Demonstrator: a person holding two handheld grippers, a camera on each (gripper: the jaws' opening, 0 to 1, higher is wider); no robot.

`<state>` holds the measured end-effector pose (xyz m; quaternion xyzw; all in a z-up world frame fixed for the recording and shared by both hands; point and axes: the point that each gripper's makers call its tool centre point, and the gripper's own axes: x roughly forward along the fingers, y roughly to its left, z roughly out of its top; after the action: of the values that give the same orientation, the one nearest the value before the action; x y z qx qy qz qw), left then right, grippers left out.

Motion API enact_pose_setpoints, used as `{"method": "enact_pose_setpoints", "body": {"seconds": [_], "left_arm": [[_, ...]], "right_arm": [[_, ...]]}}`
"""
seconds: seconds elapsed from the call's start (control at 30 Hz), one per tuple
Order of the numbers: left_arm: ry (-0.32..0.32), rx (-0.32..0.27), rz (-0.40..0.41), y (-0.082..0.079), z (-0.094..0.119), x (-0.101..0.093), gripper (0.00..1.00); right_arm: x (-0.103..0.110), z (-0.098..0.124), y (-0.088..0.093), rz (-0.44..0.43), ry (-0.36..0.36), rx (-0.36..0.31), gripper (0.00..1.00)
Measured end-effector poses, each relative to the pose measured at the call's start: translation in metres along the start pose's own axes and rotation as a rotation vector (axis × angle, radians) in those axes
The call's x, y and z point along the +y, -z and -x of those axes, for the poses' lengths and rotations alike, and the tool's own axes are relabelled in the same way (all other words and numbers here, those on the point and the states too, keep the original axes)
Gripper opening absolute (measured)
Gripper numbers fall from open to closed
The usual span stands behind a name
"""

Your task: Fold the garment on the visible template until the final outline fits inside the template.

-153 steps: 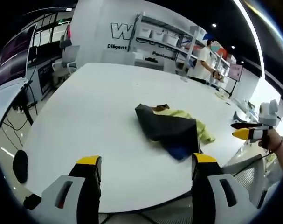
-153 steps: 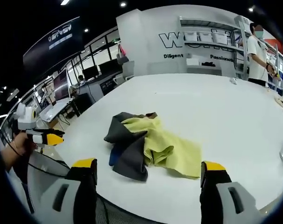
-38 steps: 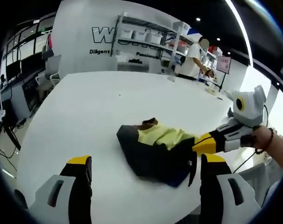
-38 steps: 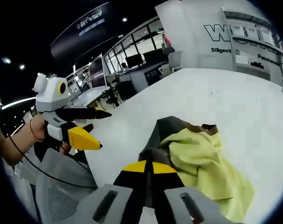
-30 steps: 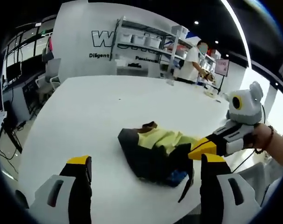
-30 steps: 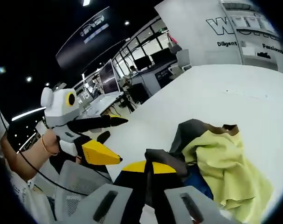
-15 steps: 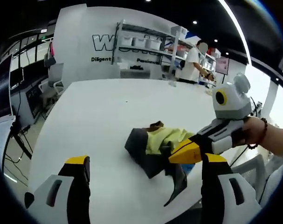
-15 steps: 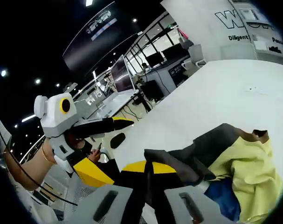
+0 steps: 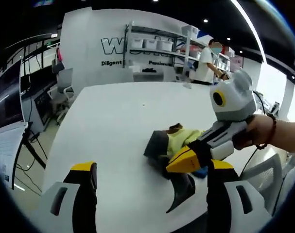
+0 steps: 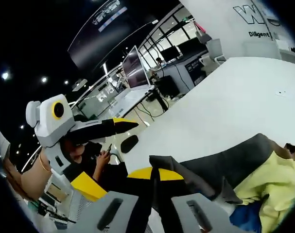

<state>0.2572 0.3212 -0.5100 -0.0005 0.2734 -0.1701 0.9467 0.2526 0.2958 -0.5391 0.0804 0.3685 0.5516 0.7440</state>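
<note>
Right gripper view: my right hand-held gripper (image 10: 154, 175), clamped on a grey corner of the garment (image 10: 244, 165), has lifted it further off the counter (image 10: 220, 97); unfolding has begun; my left hand-held gripper (image 9: 149, 170) waits wide open, garment just ahead.

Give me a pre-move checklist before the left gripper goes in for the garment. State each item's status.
1. Right gripper shut on the dark edge of the garment: ok.
2. Left gripper open, holding nothing: ok.
3. Garment spread flat: not ok, bunched, with one dark flap hanging below the right gripper.
4. Garment on the white table: ok, near the edge.
5. Template outline visible: cannot tell.
6. Free corner for the left gripper to take: cannot tell, layers overlap.
</note>
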Motion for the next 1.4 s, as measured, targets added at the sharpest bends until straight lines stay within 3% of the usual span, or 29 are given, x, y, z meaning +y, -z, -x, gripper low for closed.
{"method": "enact_pose_setpoints", "body": {"seconds": [0.27,0.5,0.67,0.7,0.8,0.9,1.0,1.1,1.13,1.4], "left_arm": [[-0.046,0.011,-0.007,0.005,0.005,0.017,0.92],[-0.020,0.007,0.004,0.007,0.007,0.011,0.98],[-0.006,0.020,-0.013,0.010,0.008,0.008,0.98],[-0.002,0.019,-0.013,0.010,0.009,0.008,0.99],[0.007,0.027,-0.011,0.013,0.007,0.007,0.99],[0.008,0.032,-0.016,0.013,0.006,0.006,0.99],[0.007,0.032,-0.015,0.012,0.004,0.006,0.99],[0.007,0.033,-0.016,0.009,-0.002,0.006,0.99],[0.008,0.034,-0.020,0.008,-0.003,0.006,0.99],[0.035,0.050,-0.031,0.006,-0.020,-0.003,0.99]], "right_arm": [[0.005,-0.020,-0.003,0.010,-0.037,0.016,0.00],[0.006,-0.033,0.000,0.013,-0.049,0.047,0.00],[0.024,-0.038,-0.006,0.001,-0.141,0.051,0.00],[0.024,-0.037,-0.006,-0.003,-0.140,0.052,0.02],[0.019,-0.031,-0.014,0.031,-0.113,0.029,0.32],[0.012,-0.021,-0.016,0.058,-0.095,0.026,0.30],[-0.003,-0.007,-0.022,0.047,-0.050,-0.012,0.41],[-0.019,0.008,-0.030,0.054,0.006,-0.052,0.43],[-0.028,0.018,-0.034,0.091,0.051,-0.078,0.45],[-0.059,0.051,-0.034,0.132,0.182,-0.124,0.69]]}}
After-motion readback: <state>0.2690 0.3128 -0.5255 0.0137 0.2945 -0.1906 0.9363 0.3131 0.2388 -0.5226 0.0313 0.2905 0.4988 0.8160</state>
